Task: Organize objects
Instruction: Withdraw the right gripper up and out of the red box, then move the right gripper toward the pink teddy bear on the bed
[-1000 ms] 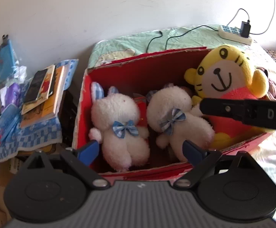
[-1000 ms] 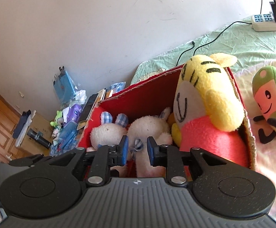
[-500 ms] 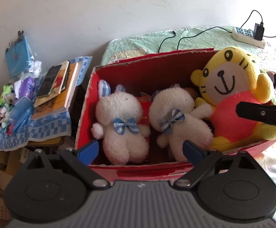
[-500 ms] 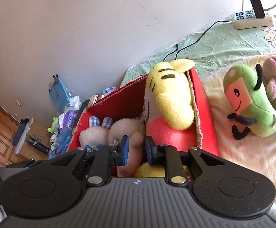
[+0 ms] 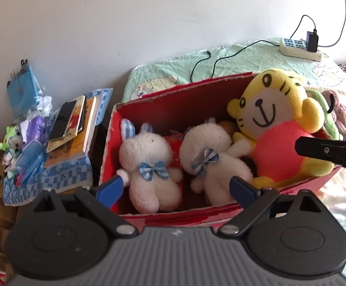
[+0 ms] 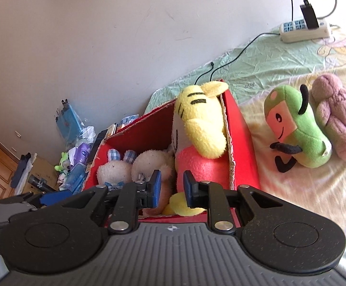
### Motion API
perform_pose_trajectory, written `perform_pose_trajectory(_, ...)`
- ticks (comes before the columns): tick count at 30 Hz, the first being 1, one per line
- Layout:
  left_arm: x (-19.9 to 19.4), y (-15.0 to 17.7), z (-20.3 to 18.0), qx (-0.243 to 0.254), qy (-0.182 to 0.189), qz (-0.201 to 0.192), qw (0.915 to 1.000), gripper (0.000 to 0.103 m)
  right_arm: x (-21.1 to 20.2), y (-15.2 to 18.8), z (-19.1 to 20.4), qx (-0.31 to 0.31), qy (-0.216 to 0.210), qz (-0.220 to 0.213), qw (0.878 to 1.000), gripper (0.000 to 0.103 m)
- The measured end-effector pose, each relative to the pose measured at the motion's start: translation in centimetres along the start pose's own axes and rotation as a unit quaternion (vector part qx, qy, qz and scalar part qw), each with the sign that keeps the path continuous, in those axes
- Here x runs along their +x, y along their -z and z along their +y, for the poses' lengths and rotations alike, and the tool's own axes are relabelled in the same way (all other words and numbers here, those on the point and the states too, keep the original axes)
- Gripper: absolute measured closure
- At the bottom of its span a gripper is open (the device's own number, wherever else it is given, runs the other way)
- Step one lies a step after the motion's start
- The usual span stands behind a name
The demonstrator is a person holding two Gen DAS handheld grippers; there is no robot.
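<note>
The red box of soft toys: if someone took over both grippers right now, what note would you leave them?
Left gripper: open, empty, at the near side of the red box.
Right gripper: jaws narrowly apart, empty, at the box's near right corner.
Done: two white bunnies and the yellow tiger are in the box.
Left: the green plush and purple plush lie on the bed beside the box.

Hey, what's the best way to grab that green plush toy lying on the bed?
Pinch the green plush toy across its narrow middle, coming down from above. It lies tilted on the bed, its top side exposed, while the purple plush presses against its far side, so a sideways approach looks blocked.
</note>
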State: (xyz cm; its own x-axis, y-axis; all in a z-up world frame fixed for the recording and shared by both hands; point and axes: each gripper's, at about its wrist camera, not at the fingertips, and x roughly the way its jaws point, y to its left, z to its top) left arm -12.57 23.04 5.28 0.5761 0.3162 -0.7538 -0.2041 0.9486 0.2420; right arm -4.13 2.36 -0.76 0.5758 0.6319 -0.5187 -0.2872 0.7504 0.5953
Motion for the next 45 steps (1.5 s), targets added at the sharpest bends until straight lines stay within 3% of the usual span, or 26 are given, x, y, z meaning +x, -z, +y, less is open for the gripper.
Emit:
perform_pose_trajectory(6,-1.5,0.3,0.3,0.009,0.014,-0.009,0.9998,0.007,-1.4,0.0,1.0,-0.014,0.009,-0.003,1.0,0.077)
perform_pose_trajectory(13,-2.5,1.7,0.3,0.011,0.032,0.009,0.9994,0.006,-3.1,0.7,1.7,-0.029,0.021,0.001,0.999,0.077)
perform_pose_trajectory(26,0.1,4.4,-2.6,0.041,0.071,0.068,0.9943,0.006,-3.2,3.6,1.8,-0.049,0.074,0.025,0.996,0.076)
perform_pose_trajectory(38,3.4,5.7,-5.7,0.07,0.077,0.107,0.9888,0.007,-2.2,5.6,-0.7,-0.008,0.119,0.05,0.992,0.074)
perform_pose_trajectory(45,4.2,5.7,-8.7,0.073,0.063,0.129,0.9869,0.007,-2.4,5.5,-3.7,0.008,0.106,0.072,0.992,0.074)
